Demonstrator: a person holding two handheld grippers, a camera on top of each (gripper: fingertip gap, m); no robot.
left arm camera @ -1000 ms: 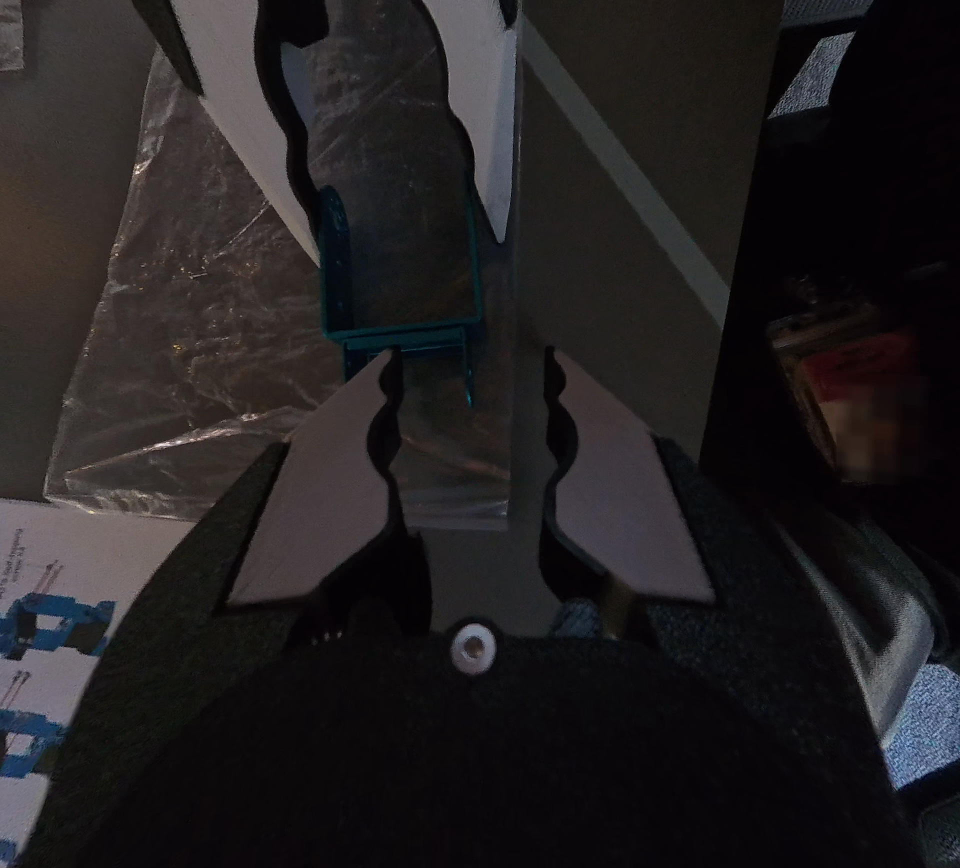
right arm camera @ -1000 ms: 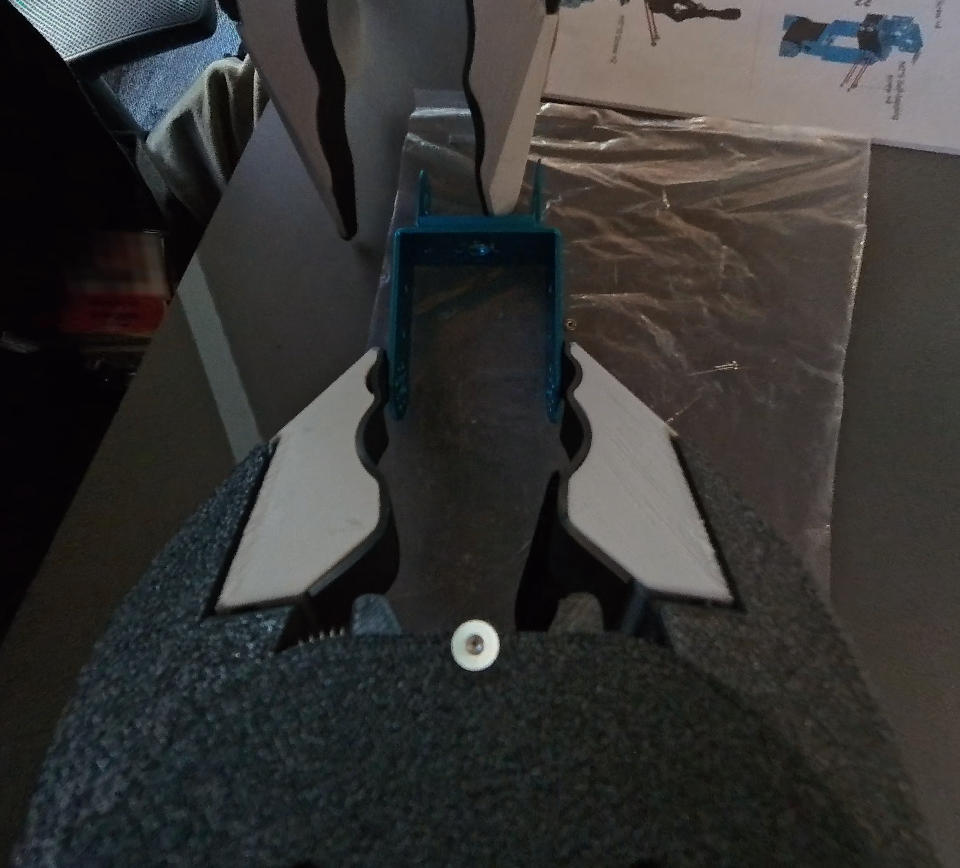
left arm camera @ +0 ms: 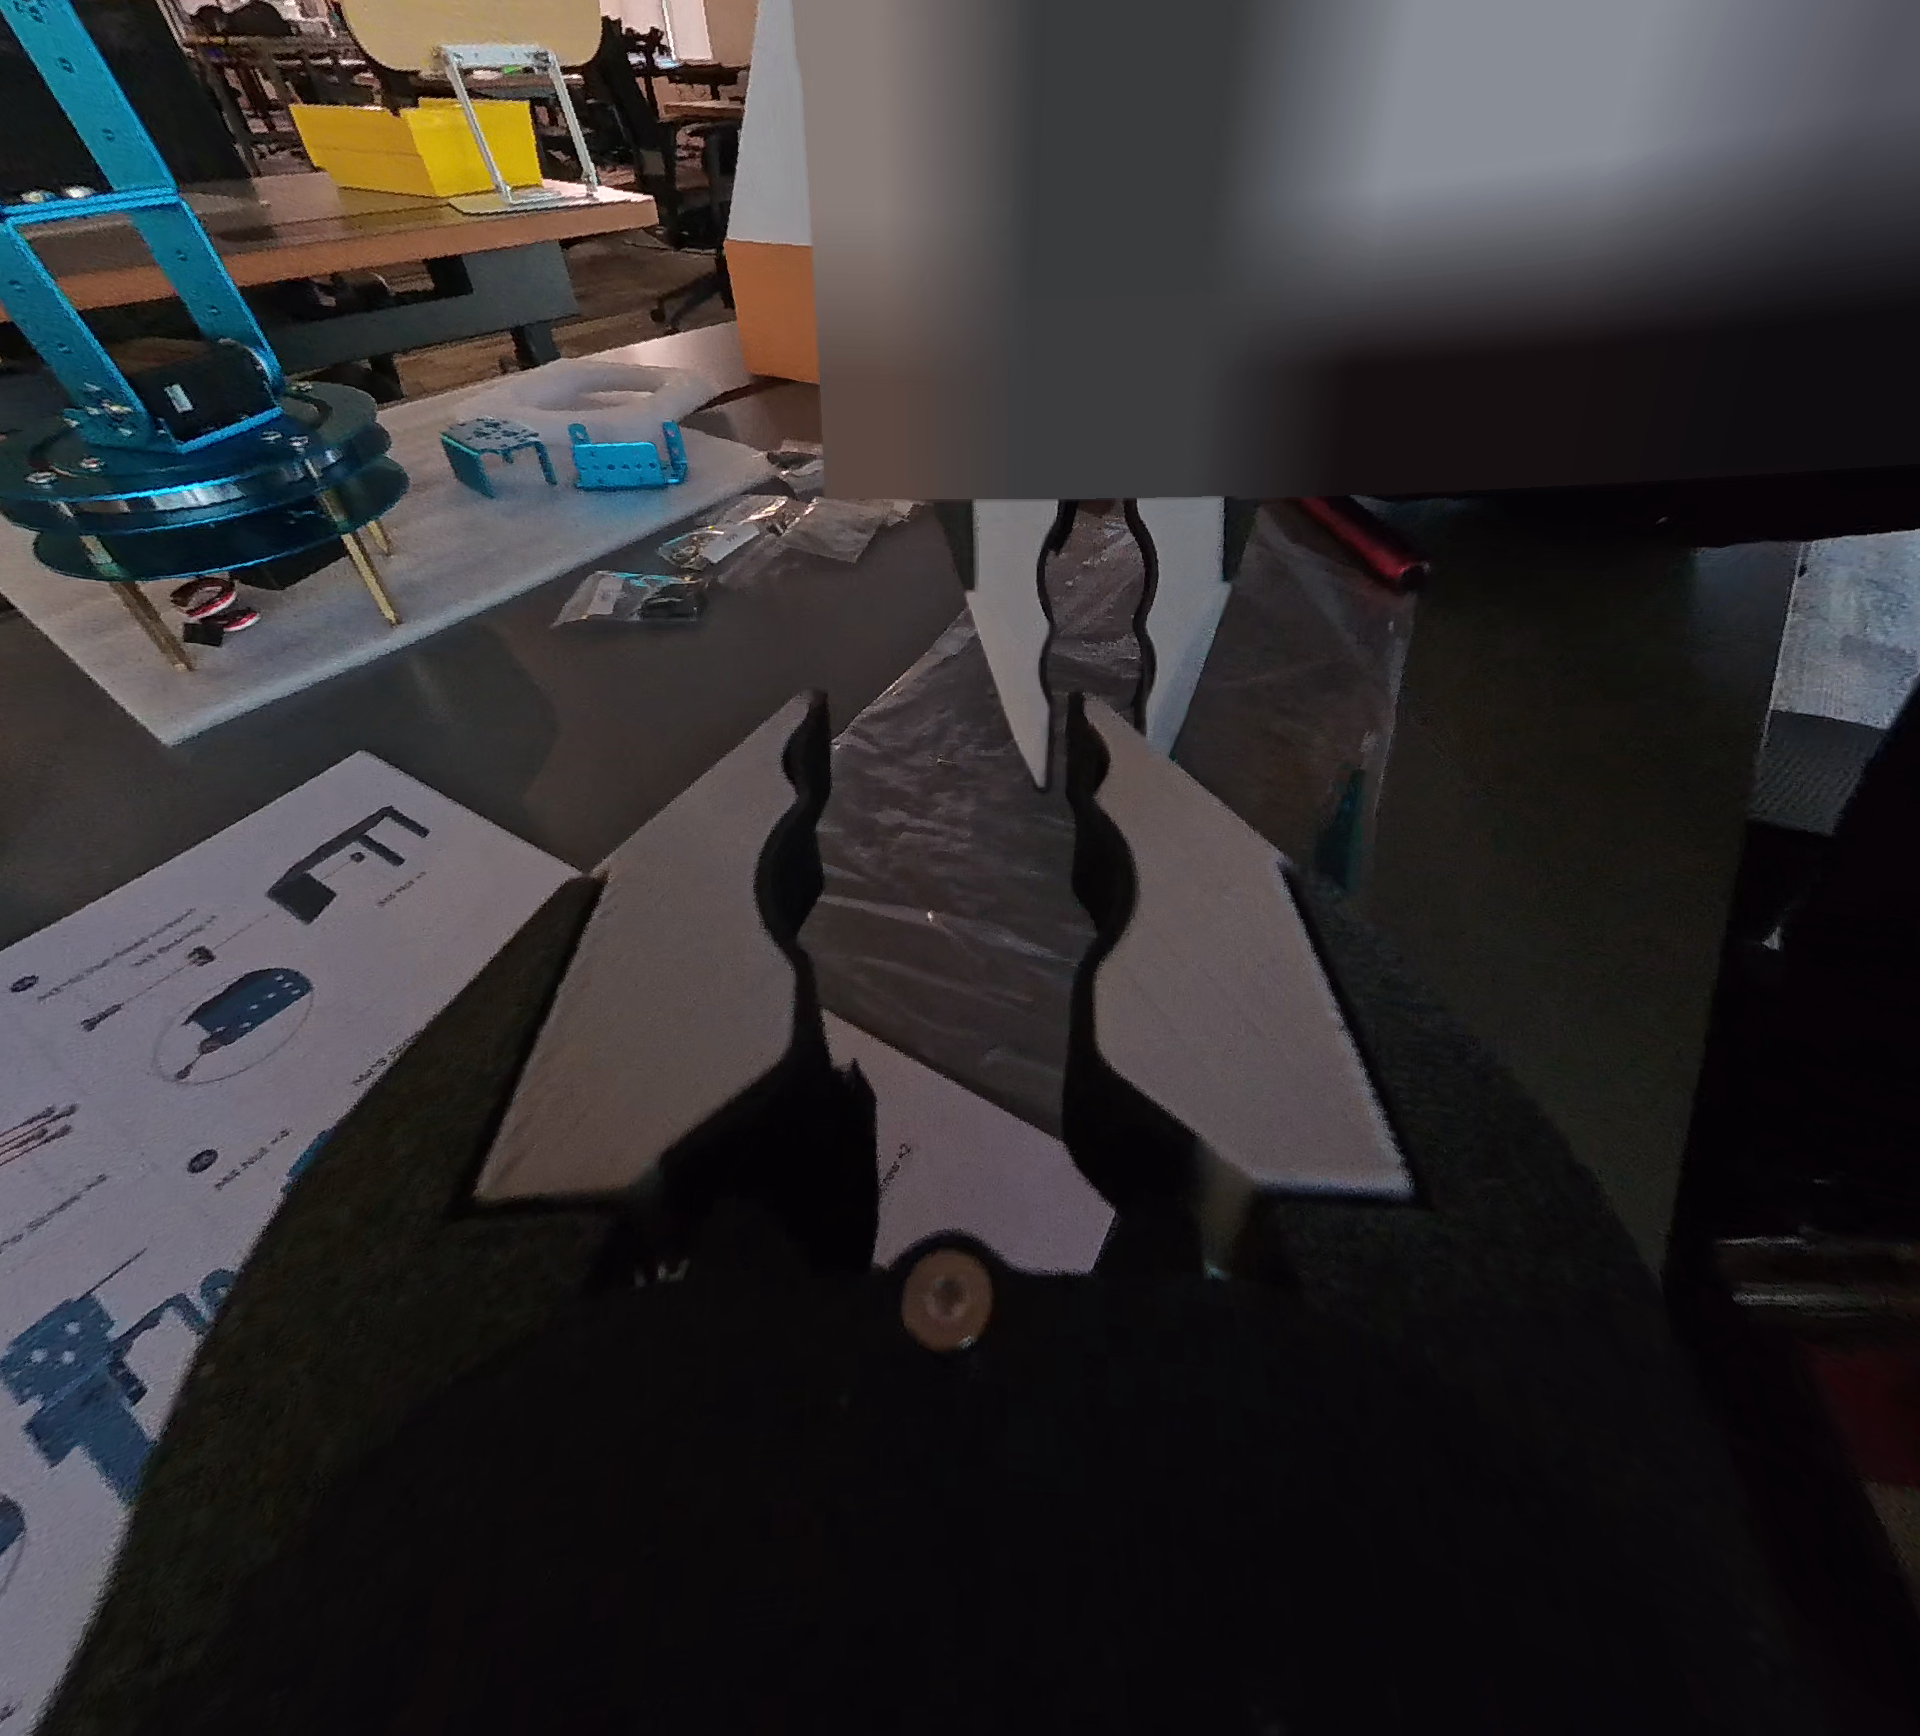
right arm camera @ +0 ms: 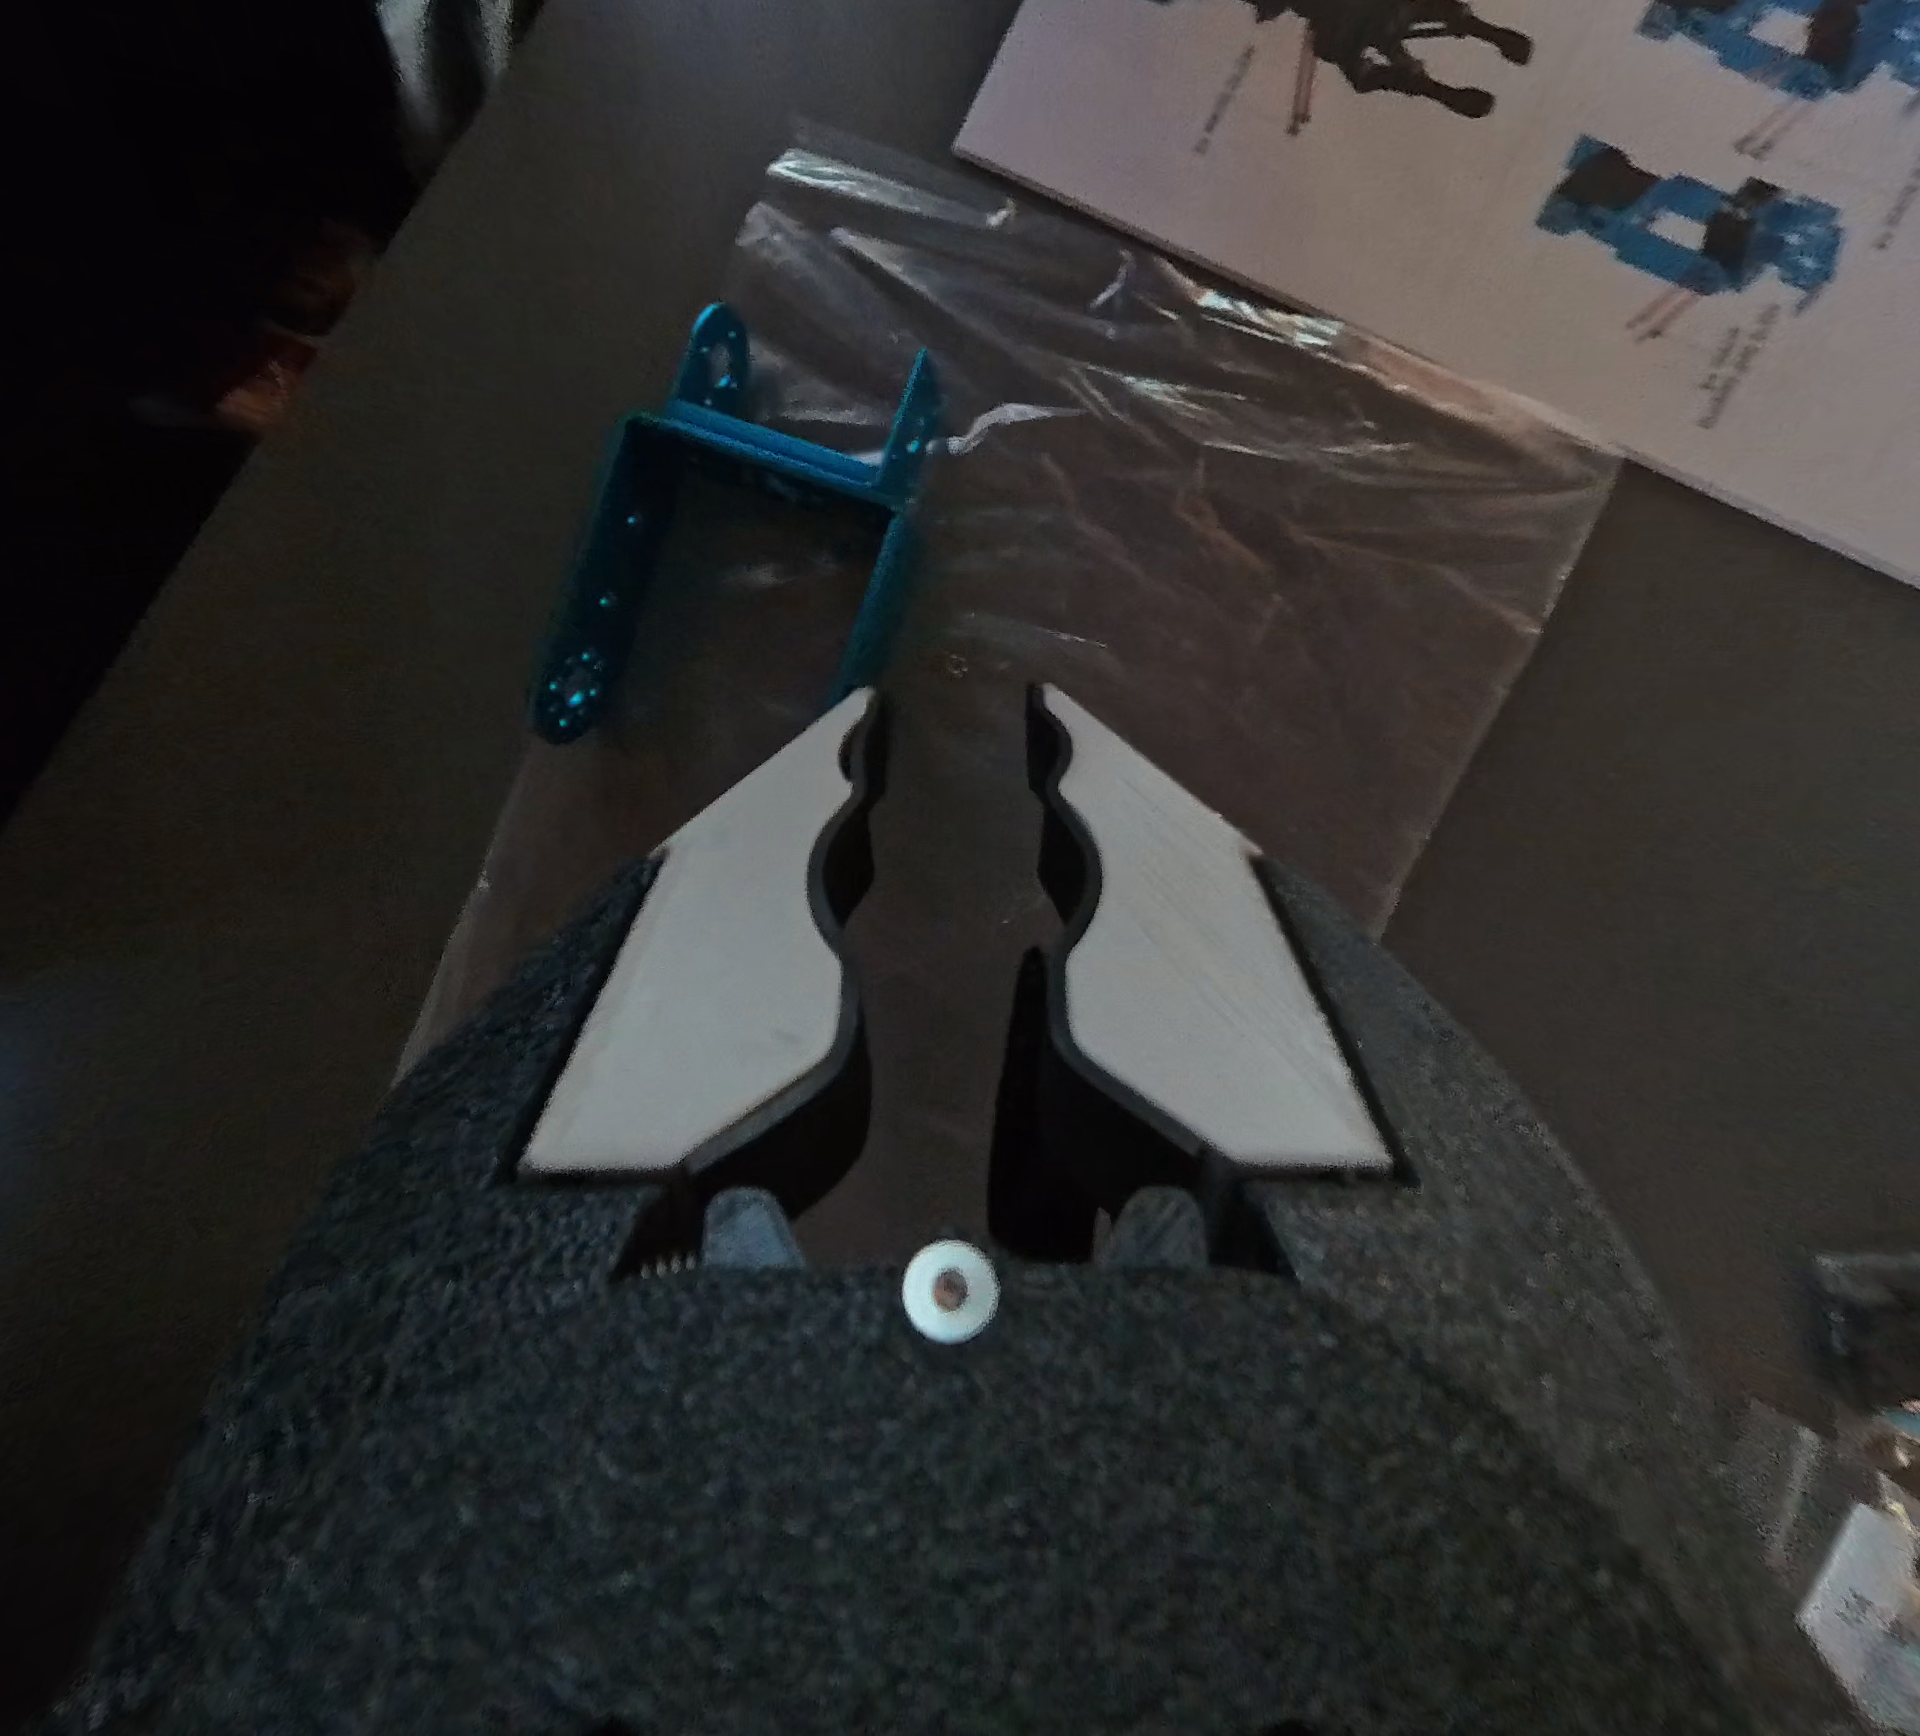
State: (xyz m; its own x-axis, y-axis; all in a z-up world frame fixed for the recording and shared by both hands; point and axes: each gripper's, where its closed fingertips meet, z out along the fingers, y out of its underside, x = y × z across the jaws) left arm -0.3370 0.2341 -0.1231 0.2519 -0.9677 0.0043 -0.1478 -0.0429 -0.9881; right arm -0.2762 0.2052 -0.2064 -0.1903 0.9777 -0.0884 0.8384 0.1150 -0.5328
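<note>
The right gripper (right arm camera: 954,699) is held empty with its jaws apart, just beside the blue bracket (right arm camera: 727,523) that lies at the edge of the clear plastic bag (right arm camera: 1247,523), near the table edge (right arm camera: 312,543). The left gripper (left arm camera: 945,730) is likewise spread and empty above the bag. A risk is judged — the bracket could be nudged over that edge, or slid on the slick bag.

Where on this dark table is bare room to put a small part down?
Bare table lies right of the clear plastic bag, below the instruction sheet. It is crowded around the blue bracket at the bag's left edge.
</note>
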